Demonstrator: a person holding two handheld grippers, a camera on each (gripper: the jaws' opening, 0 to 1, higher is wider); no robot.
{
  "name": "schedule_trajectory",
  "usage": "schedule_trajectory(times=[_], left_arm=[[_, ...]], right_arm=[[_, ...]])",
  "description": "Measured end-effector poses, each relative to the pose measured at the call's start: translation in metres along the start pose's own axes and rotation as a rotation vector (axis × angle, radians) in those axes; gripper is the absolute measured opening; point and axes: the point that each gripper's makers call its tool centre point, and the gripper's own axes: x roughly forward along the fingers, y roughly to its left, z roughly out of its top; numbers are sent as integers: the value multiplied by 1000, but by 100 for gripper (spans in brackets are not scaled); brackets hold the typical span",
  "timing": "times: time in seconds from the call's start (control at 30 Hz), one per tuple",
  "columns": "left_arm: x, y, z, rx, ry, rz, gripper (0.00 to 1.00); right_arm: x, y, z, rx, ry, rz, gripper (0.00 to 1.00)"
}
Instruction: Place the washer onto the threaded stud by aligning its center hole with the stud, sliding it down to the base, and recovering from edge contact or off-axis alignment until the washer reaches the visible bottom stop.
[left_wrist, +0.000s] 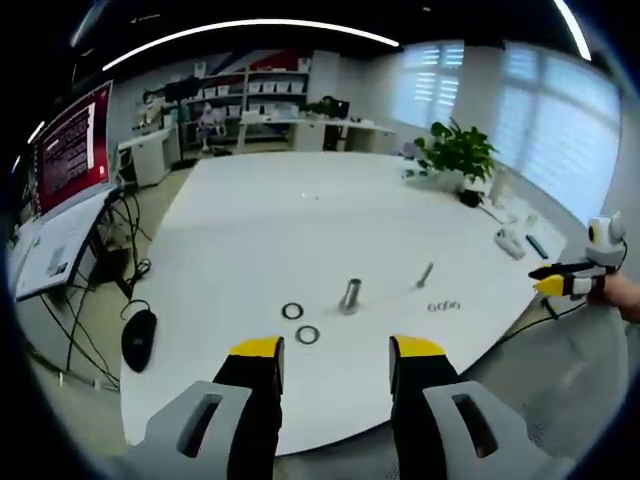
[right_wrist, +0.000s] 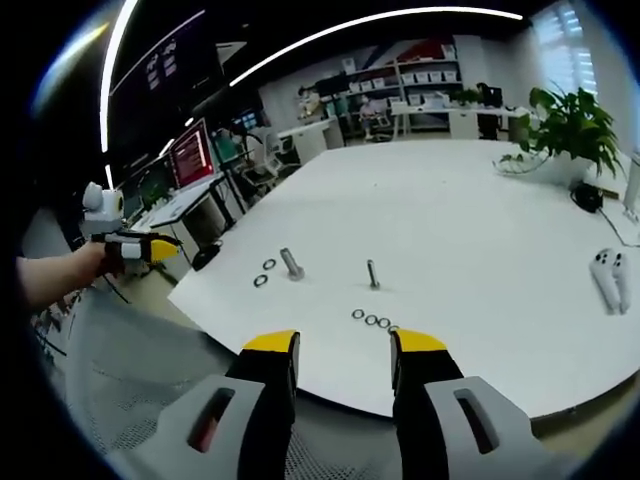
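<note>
Three small washers (right_wrist: 371, 320) lie in a short row, touching or nearly so, close to the near edge of the white table (right_wrist: 480, 230); in the left gripper view the same row (left_wrist: 443, 306) sits toward the table's right edge. One slim threaded stud (right_wrist: 372, 274) stands upright just behind that row, its shaft bare. Farther along the near edge stands one thicker metal bolt (right_wrist: 292, 264), and two larger rings (right_wrist: 265, 273) lie flat beside it, apart from each other.

The right gripper (right_wrist: 342, 350) hovers off the table's near edge, jaws spread and empty. The left gripper (left_wrist: 333, 353) likewise hangs beyond the edge with jaws parted, grasping nothing.

One potted plant (right_wrist: 568, 128) stands at the far right side of the table. One white controller (right_wrist: 608, 275) rests near its right edge.
</note>
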Motion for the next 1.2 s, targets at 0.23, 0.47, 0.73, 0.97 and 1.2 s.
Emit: schedule_trajectory(times=[0.23, 0.47, 0.73, 0.97, 1.2], left_arm=[[36, 7, -10, 28, 108, -25, 37], [71, 9, -26, 55, 197, -48, 37], [108, 21, -39, 63, 297, -55, 36], [127, 27, -53, 115, 397, -57, 34], [143, 30, -67, 172, 492, -69, 33]], right_arm=[[0, -2, -1, 8, 7, -6, 38], [0, -4, -2, 16, 8, -17, 38], [0, -4, -2, 11, 12, -17, 38], [0, -4, -3, 13, 15, -22, 37], [-1, -5, -4, 14, 15, -27, 36]])
